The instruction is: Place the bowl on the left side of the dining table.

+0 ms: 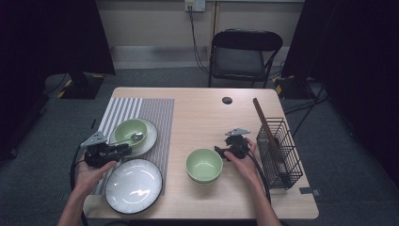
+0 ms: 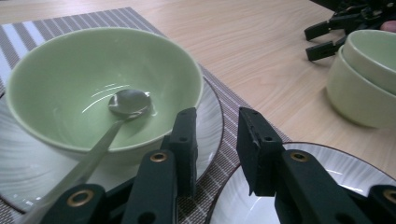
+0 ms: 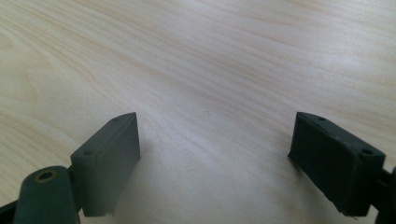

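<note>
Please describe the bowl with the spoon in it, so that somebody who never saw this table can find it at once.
Look at the striped placemat on the left part of the wooden table. On its far half a white plate carries a green bowl. Unlike the stacked green bowls at mid-table, it holds a metal spoon.

Both forearms are bare, no sleeves. Left tool [image 1: 123,148]: black body, grey three-cornered top plate, black trailing cable, blocky black jaws with brass-coloured pivot rivets. Right tool [image 1: 219,151]: same black build, grey plate, cable.
</note>
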